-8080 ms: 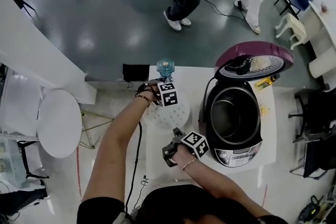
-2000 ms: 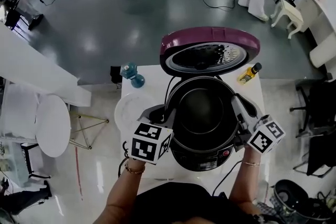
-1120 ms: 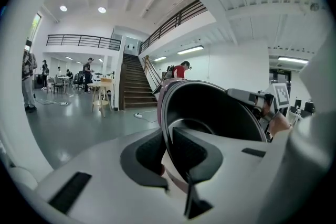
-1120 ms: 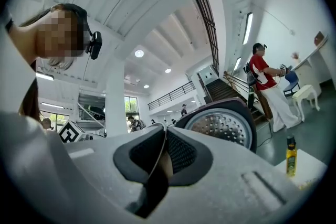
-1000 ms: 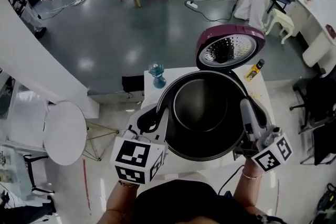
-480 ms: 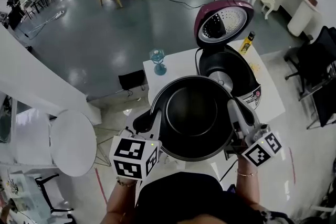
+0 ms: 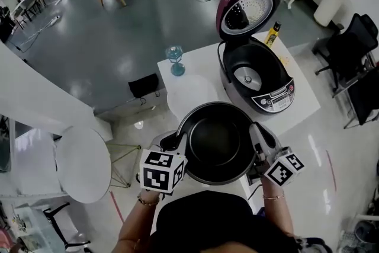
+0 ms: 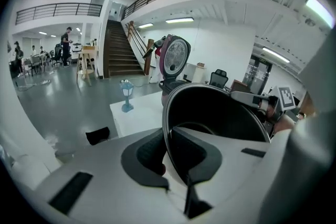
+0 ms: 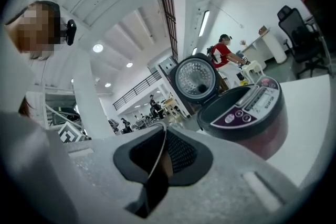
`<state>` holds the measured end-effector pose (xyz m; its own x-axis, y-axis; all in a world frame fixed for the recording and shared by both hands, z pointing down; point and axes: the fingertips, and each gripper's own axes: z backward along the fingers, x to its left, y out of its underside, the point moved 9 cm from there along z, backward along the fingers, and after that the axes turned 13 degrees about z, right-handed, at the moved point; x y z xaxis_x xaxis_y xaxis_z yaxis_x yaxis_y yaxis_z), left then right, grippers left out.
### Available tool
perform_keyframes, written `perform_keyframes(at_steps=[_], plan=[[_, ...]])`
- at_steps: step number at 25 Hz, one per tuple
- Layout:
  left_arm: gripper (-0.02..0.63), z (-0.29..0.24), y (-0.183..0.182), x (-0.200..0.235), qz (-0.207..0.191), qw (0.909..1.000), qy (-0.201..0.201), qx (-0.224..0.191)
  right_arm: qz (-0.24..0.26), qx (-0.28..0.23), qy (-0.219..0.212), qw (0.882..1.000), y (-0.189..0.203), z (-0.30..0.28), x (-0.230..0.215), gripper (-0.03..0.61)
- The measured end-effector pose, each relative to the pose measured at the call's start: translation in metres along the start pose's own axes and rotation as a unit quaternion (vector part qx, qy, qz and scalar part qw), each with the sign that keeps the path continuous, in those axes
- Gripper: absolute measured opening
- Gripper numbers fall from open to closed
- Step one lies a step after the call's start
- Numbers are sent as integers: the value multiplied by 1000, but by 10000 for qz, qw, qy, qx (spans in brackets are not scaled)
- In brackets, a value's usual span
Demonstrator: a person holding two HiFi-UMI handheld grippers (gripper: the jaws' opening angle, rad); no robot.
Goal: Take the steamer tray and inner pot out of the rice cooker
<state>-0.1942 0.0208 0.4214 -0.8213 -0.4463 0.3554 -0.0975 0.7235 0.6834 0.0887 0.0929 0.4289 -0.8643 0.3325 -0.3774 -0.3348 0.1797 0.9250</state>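
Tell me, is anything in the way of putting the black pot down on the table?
Maybe. The steamer tray lies on the table just beyond the inner pot, which the left gripper and right gripper hold by its rim. The table right under the pot is hidden, so I cannot tell there.

White table (image 7: pixel 204 64) – open rice cooker (image 7: pixel 260 77), white steamer tray (image 7: pixel 190 96), blue goblet (image 7: pixel 175 60), yellow bottle (image 7: pixel 272 34)

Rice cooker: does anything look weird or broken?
Nothing looks broken or spilled. The rice cooker stands open and hollow because its inner pot is out, pinched at the rim by the left claw and right claw.
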Motion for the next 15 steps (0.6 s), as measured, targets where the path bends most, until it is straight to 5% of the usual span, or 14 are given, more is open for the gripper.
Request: perform_keyframes(at_steps=[10, 15], plan=[[31, -68, 36, 36, 102, 9934, 84, 1136, -733, 587, 612, 9937, 77, -6, -29, 26], [31, -87, 41, 45, 97, 9903, 62, 1385, -981, 668, 708, 9904, 97, -12, -40, 26]])
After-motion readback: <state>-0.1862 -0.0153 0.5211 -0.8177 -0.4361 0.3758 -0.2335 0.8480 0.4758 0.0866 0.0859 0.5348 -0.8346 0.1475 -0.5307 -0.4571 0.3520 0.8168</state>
